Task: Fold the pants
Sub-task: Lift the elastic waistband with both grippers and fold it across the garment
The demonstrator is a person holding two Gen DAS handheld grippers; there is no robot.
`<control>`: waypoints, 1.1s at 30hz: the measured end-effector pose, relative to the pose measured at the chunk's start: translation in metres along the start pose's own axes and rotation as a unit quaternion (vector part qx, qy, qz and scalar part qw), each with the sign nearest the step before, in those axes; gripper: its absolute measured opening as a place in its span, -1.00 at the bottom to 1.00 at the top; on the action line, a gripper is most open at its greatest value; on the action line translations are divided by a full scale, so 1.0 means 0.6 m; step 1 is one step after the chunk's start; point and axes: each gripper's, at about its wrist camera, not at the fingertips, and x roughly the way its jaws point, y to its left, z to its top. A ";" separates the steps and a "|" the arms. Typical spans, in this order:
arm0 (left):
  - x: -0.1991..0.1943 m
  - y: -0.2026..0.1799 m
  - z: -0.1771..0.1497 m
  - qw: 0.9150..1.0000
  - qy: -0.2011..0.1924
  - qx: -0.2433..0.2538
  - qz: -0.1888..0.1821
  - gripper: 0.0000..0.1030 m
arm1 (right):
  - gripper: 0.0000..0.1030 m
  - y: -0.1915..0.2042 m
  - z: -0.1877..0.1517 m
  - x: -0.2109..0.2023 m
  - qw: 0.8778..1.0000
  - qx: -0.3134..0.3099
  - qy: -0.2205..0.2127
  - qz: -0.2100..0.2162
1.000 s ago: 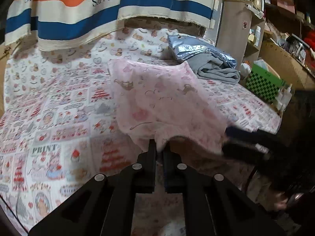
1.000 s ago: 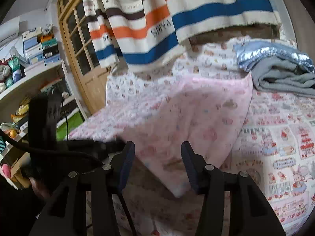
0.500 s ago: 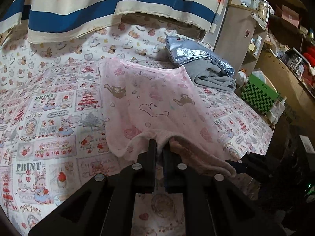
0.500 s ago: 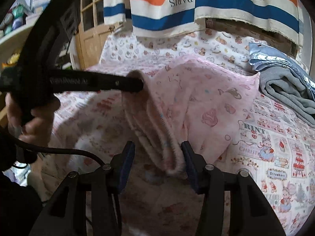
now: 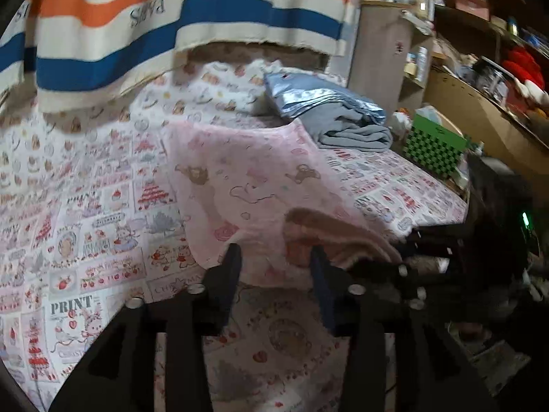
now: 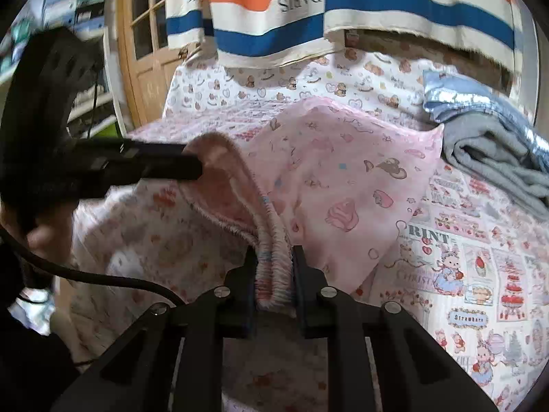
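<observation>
Pink printed pants [image 5: 247, 178] lie on the patterned bed sheet [image 5: 85, 206], their near edge lifted and doubled over. My left gripper [image 5: 276, 264] has its jaws opening, and the pants' fuzzy edge sits loose between the fingers. In the right wrist view the pants [image 6: 343, 178] spread away toward the back. There my right gripper [image 6: 274, 267] is closing, and its pads squeeze the gathered waistband [image 6: 272, 274]. The left gripper [image 6: 197, 166] reaches in from the left, its tip at the raised pink edge, with a hand [image 6: 41, 233] behind it.
A folded grey and blue blanket [image 5: 336, 116] lies at the back right of the bed. A striped cloth [image 5: 171, 27] hangs over the far edge. A green checked box [image 5: 435, 147] and shelves stand to the right, a wooden door [image 6: 144, 51] to the left.
The left gripper, shut on the pants' edge before, has opened. The right gripper, open before, has closed onto the waistband. The pants have settled lower onto the bed.
</observation>
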 end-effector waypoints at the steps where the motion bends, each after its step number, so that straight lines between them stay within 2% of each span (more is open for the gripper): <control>1: -0.003 -0.001 0.000 1.000 0.000 0.006 -0.003 -0.03 | -0.65 -0.005 0.005 -0.003 1.000 0.002 -0.003 0.002; 4: -0.004 -0.002 -0.001 1.000 0.001 0.026 -0.002 0.13 | -0.65 -0.016 0.017 -0.008 1.000 -0.002 -0.005 0.014; 8: 0.018 0.006 0.004 0.999 0.015 0.050 0.006 0.14 | -0.65 -0.025 0.031 -0.010 0.999 -0.022 0.000 0.039; 12: 0.046 0.012 0.012 0.997 0.035 0.071 -0.014 0.15 | -0.65 -0.028 0.047 -0.013 0.996 -0.053 0.006 0.068; 14: 0.058 0.011 0.019 0.995 0.044 0.084 -0.012 0.16 | -0.65 -0.029 0.052 -0.013 0.995 -0.062 0.010 0.079; 19: 0.073 0.020 0.040 0.996 0.048 0.073 -0.030 0.17 | -0.65 -0.036 0.065 -0.010 0.993 -0.083 0.024 0.085; 20: 0.076 0.020 0.044 0.996 0.047 0.075 -0.030 0.14 | -0.65 -0.036 0.067 -0.011 0.992 -0.085 0.023 0.084; 21: 0.076 0.020 0.046 0.996 0.043 0.078 -0.031 -0.14 | -0.65 -0.038 0.070 -0.012 0.992 -0.087 0.021 0.087; 22: 0.078 0.018 0.049 0.995 0.044 0.083 -0.034 -0.51 | -0.65 -0.040 0.074 -0.014 0.992 -0.087 0.017 0.087; 23: 0.081 0.016 0.052 0.995 0.048 0.085 -0.037 -0.63 | -0.65 -0.041 0.078 -0.014 0.993 -0.086 0.013 0.085; 26: 0.088 0.018 0.064 0.996 0.040 0.073 -0.024 -0.75 | -0.64 -0.055 0.094 -0.007 0.994 -0.075 0.004 0.085; 33: 0.106 0.045 0.106 0.999 0.035 0.037 -0.007 -0.78 | -0.64 -0.099 0.130 0.025 0.995 -0.029 -0.020 0.092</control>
